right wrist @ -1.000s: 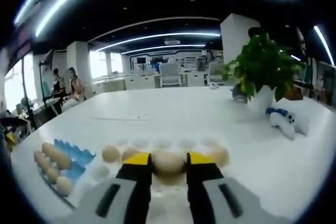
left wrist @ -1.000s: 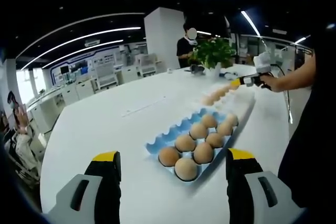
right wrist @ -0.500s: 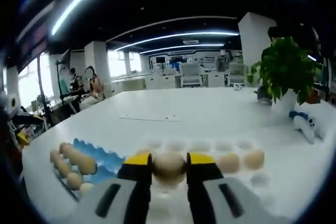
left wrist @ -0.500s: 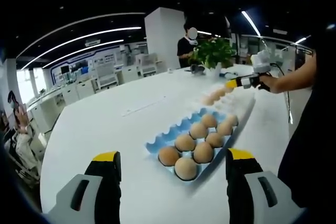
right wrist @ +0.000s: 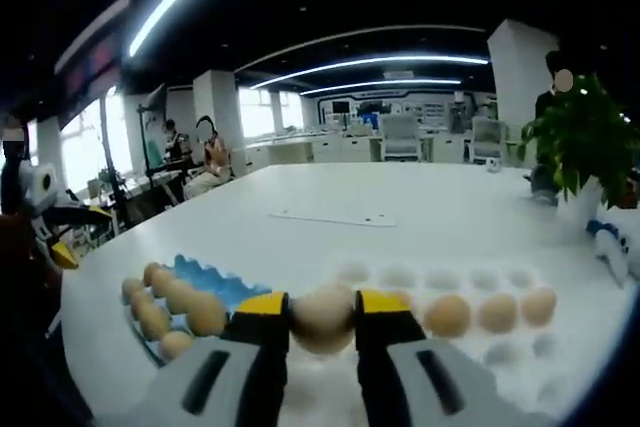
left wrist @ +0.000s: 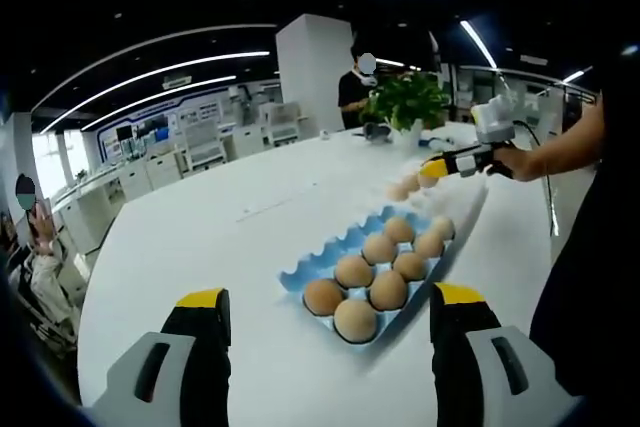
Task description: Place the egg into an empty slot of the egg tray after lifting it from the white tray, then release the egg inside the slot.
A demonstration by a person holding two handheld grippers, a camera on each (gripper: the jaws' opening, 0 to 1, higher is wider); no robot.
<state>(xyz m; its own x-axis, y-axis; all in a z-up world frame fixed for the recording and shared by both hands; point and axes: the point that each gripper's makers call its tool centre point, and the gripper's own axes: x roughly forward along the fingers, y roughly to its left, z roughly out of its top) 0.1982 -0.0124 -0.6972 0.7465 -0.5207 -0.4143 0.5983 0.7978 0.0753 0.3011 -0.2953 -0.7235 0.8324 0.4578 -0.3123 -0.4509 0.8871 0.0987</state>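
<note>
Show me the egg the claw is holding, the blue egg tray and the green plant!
egg [right wrist: 322, 318], right gripper view, on the middle of its shell between the jaws.
blue egg tray [left wrist: 310, 272], left gripper view, on its bare scalloped edge.
green plant [left wrist: 405, 100], left gripper view, on its leaves.

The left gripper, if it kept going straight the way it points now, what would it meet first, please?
Most likely the blue egg tray with its eggs, lying ahead between the open jaws of the left gripper; bare table comes before it, though depth is uncertain.
</note>
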